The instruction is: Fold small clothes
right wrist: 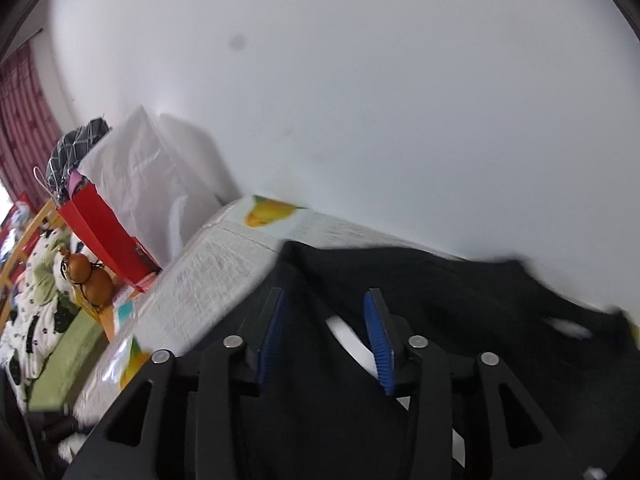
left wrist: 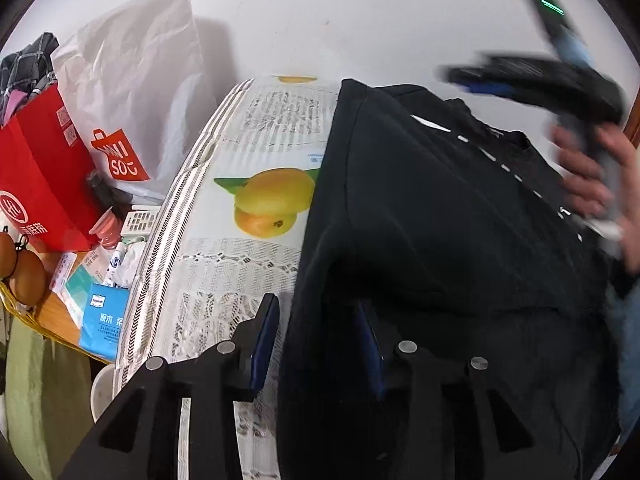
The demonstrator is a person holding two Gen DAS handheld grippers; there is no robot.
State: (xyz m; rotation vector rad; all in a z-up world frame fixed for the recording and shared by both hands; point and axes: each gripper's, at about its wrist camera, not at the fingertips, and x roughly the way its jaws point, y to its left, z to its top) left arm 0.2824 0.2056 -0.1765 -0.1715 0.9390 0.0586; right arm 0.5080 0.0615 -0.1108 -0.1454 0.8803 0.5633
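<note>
While both grippers sit over it, the black shirt lies spread on the mango-print tablecloth, filling the 3 to 6 o'clock part of the left wrist view.

Left gripper: fingers apart, nothing between them. Its left finger is over bare cloth, its right finger over the shirt's left edge; contact with the fabric can't be judged.

Right gripper: fingers apart, nothing clamped, black fabric and a white stripe visible between the blue pads. From the left wrist view it's blurred at 2 o'clock, held in the right hand above the shirt's collar end.

Clutter at 9 o'clock, off the tablecloth: red bag, white shopping bag, blue tissue pack, brown gourds.

Shirt's far edge runs along the white wall.
</note>
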